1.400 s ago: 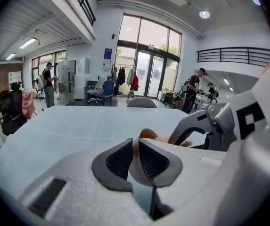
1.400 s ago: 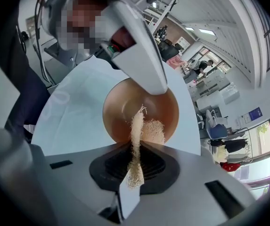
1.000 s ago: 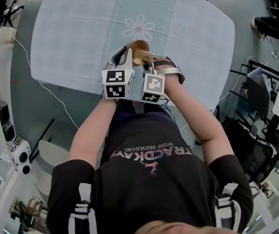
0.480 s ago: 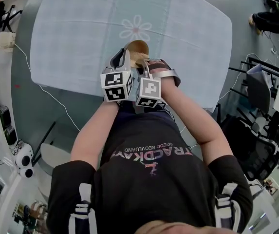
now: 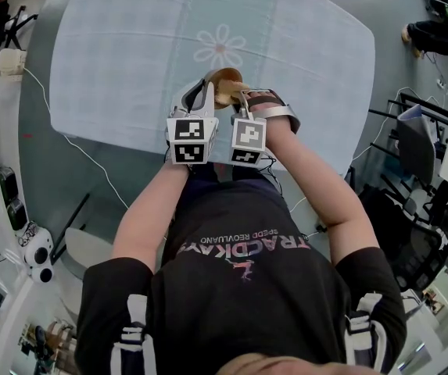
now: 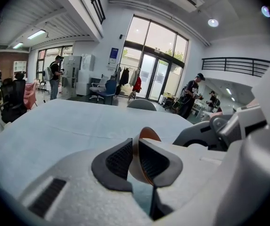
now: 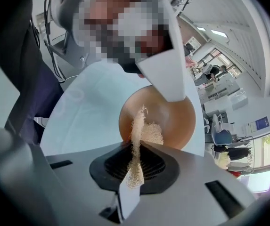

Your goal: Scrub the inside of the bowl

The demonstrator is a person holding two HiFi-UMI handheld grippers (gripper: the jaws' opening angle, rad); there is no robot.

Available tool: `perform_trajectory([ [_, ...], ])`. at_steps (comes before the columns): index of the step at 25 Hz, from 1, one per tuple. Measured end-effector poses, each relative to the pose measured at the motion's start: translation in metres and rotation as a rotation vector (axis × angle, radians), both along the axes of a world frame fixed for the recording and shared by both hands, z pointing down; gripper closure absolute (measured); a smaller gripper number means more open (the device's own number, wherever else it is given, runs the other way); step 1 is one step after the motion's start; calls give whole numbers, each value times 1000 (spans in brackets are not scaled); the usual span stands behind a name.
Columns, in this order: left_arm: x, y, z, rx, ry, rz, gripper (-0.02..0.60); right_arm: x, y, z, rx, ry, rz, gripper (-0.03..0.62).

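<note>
the left gripper (image 6: 135,160) has its jaws clamped on the rim of the brown bowl (image 7: 172,117), which is at the edge of the pale blue desk (image 5: 130,53) nearest the person. the right gripper (image 7: 135,166) points steeply down, its jaws pressed together on a pale fibrous scrubber (image 7: 146,131) whose free end lies inside the bowl, against its inner wall.

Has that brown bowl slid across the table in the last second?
No. In the head view the bowl lies just below the printed flower, as near to it as a second ago.
</note>
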State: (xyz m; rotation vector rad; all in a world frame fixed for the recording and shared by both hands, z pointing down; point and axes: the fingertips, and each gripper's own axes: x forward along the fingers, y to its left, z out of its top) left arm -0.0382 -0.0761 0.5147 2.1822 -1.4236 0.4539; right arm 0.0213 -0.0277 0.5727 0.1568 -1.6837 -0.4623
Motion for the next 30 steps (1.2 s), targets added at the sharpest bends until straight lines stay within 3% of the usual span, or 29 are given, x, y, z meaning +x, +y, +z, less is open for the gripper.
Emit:
perform_trajectory([
  [7, 12, 5, 2, 2, -57, 116, 532, 7, -30, -18, 76, -37, 64, 562],
  [13, 27, 6, 2, 28, -107, 202, 534, -1, -33, -27, 166, -16, -36, 562],
  [18, 32, 8, 1, 49, -171, 263, 534, 1, -33, -24, 173, 12, -67, 562],
  [30, 13, -7, -18, 95, -91, 112, 534, 8, -17, -7, 60, 33, -9, 562],
])
